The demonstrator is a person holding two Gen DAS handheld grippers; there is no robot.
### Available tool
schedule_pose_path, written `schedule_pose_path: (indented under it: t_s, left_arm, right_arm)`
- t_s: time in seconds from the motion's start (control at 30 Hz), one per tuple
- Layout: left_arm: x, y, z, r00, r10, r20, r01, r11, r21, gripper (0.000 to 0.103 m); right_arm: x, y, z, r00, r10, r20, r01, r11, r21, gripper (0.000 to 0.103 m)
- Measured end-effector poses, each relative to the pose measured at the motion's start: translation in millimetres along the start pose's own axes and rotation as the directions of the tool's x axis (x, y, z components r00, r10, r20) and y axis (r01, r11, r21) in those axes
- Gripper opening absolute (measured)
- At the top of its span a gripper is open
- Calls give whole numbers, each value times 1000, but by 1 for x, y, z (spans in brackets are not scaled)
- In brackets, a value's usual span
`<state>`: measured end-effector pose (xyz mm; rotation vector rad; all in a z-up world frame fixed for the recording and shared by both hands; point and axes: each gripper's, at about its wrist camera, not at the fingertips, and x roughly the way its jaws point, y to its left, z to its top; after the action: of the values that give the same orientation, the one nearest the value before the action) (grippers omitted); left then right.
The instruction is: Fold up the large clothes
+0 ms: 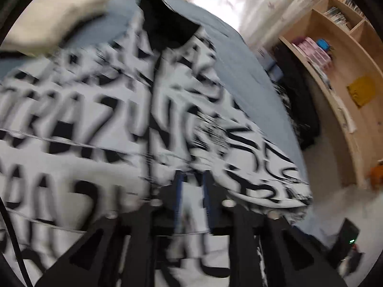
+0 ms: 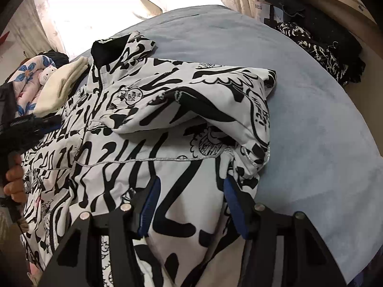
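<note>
1. The fingers [image 2: 235, 205] of the right gripper [image 2: 191, 205] are spread wide over the lower front of the jacket [image 2: 134, 148], and nothing is seen held between them; the blue pads rest just above or on the cloth.
2. The left gripper [image 1: 192, 198] is seen through heavy blur; its fingers [image 1: 178, 191] stand narrowly apart over the jacket, and whether cloth is pinched cannot be told.
3. The black-and-white printed jacket is laid front up on the blue bed [image 2: 311, 119], black collar [image 2: 107, 50] at the far end, with one sleeve [image 2: 215, 100] folded across the chest.
4. Risk, as judged: the folded sleeve is puffed and loosely seated, so it could be dragged open if the hem is lifted unevenly.
5. Risk: a thick, slippery shell could be lost from a shallow pinch, since the padding resists a crease.
6. Risk: the cream cushion [image 2: 62, 83] lies close beside the shoulder and could be caught by a swung fold.
7. Writing: small badge lettering is visible on the chest and sleeve, but is too small to be read with confidence.
</note>
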<state>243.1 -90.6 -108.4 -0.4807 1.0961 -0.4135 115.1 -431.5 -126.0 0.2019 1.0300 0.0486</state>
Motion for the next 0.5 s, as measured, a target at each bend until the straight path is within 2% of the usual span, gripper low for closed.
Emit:
schedule_pose_path:
  t_s: [0.03,0.07,0.13,0.2,0.3,0.5]
  left_arm:
    - [9,-5,-1,999,-39,-20,39,999,-6,31]
    - [17,-7,-2,998,-56,-30,56,998,-15,34]
    - [30,-9,-3,996,-72,-45,70,997,-44,47]
    - [44,-9,-2,994,-88,-58,83,993,-85,54]
    - [68,-8,-1,990,-111,-91,96,984,-148,58]
    - [99,5,3,982,-125,-143,93,972,-214,58]
  right_arm:
    - [0,1,0,1000,1,2,-1,1000,1,55]
    - [0,2,0,1000,1,3,-1,1000,3,55]
    - [0,1,1,1000,3,3,-3,1000,8,55]
    - [2,-1,2,1000,9,0,-9,1000,17,55]
    - [4,-2,2,1000,17,-4,-17,999,27,55]
    - [7,-3,1,1000,22,-2,-22,999,30,55]
